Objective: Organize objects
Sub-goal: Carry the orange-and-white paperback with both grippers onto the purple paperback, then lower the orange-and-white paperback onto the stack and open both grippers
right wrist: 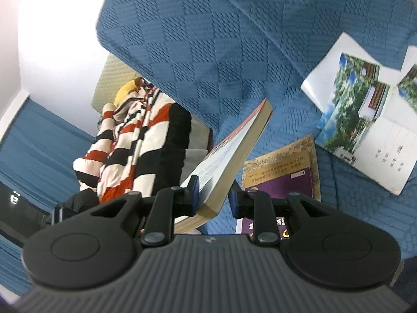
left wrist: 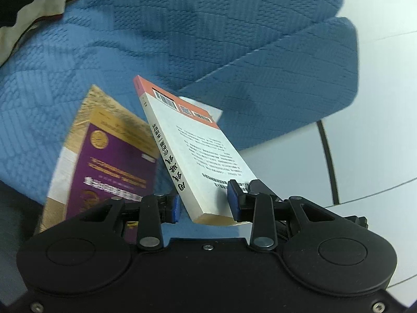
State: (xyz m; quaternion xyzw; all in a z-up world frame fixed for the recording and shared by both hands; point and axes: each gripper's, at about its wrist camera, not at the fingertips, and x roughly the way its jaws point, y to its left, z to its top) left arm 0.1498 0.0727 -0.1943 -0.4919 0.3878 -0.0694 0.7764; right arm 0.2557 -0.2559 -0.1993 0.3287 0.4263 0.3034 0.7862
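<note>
Holding the white book (left wrist: pixel 208 156) between both grippers, left gripper (left wrist: pixel 206 204) and right gripper (right wrist: pixel 213 195) clamped on it; uneven pulling may twist it loose onto the purple book (right wrist: pixel 284 180).

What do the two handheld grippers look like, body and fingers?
Both are black plastic with two round side lobes, paired linkage bars on silver-headed pivots, and blue pads on the finger tips. The left gripper has a smooth black top plate with small screws; the right gripper has a ribbed grey top plate. No cables, hands or sleeves show.
</note>
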